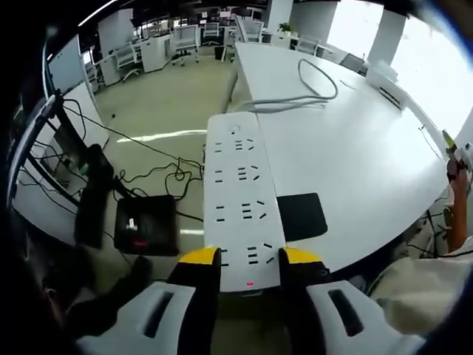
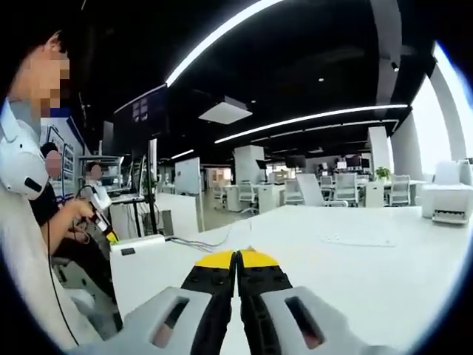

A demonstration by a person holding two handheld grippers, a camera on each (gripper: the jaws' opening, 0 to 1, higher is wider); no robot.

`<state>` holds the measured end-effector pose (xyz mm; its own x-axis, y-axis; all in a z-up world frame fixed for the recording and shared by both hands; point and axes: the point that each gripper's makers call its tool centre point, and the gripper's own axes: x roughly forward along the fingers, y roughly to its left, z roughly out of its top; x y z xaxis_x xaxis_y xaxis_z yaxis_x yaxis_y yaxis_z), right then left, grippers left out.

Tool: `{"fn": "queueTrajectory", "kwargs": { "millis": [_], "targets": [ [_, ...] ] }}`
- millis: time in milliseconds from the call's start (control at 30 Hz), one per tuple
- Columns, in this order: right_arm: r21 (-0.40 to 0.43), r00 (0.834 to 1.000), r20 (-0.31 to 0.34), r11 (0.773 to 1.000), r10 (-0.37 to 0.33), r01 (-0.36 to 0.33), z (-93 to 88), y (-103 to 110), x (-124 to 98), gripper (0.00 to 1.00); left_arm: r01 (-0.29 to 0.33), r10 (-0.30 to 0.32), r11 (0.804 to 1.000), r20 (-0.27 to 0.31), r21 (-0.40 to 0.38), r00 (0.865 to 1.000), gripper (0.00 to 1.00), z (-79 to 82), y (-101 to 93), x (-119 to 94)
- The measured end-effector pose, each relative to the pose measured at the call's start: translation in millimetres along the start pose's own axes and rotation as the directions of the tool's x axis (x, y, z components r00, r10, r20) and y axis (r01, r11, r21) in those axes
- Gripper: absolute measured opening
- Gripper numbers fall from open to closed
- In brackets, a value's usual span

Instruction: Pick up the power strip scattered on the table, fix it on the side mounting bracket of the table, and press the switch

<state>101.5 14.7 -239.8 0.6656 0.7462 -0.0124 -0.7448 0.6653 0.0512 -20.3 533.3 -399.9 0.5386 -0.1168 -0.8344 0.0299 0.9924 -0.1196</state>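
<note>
A long white power strip (image 1: 240, 196) with several socket rows lies along the left edge of the white table (image 1: 355, 155), its near end with a small red light held between my left gripper's (image 1: 251, 257) yellow-tipped jaws. Its grey cable (image 1: 314, 92) loops away over the far tabletop. A black rectangular pad (image 1: 301, 216) sits on the table just right of the strip. In the right gripper view, my right gripper (image 2: 237, 257) hovers over the table (image 2: 347, 266) with its jaws pressed together and nothing between them. The strip's end (image 2: 137, 244) and the other gripper (image 2: 100, 211) appear at the left.
On the floor left of the table lie black cables (image 1: 159, 170) and a black box (image 1: 145, 224). A person's hand and pale sleeve (image 1: 454, 214) are at the right edge. A white printer-like box (image 2: 451, 203) stands far right on the table. Office desks and chairs fill the background.
</note>
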Motion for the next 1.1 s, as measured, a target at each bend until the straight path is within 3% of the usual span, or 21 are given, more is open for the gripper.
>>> {"fn": "queueTrajectory", "kwargs": {
  "millis": [200,600,833,1100],
  "targets": [
    [-0.03,0.999,-0.006,0.999,0.032,-0.032,18.5,8,12,0.0,0.002,-0.002,1.0,-0.006,0.006,1.0,0.37,-0.3,-1.1,0],
    [-0.046,0.984,-0.057,0.984,0.171,-0.173,55.0,49,58,0.0,0.0,0.0,1.0,-0.02,0.002,1.0,0.37,-0.3,-0.6,0],
    [-0.042,0.974,-0.107,0.978,0.2,-0.205,56.7,62,76,0.0,0.003,-0.003,1.0,-0.021,0.011,1.0,0.37,0.1,-0.9,0],
    [-0.059,0.95,-0.228,0.971,0.215,-0.234,47.2,72,101,0.0,0.005,-0.005,1.0,-0.029,0.01,1.0,0.37,0.6,-0.9,0]
  ]
}}
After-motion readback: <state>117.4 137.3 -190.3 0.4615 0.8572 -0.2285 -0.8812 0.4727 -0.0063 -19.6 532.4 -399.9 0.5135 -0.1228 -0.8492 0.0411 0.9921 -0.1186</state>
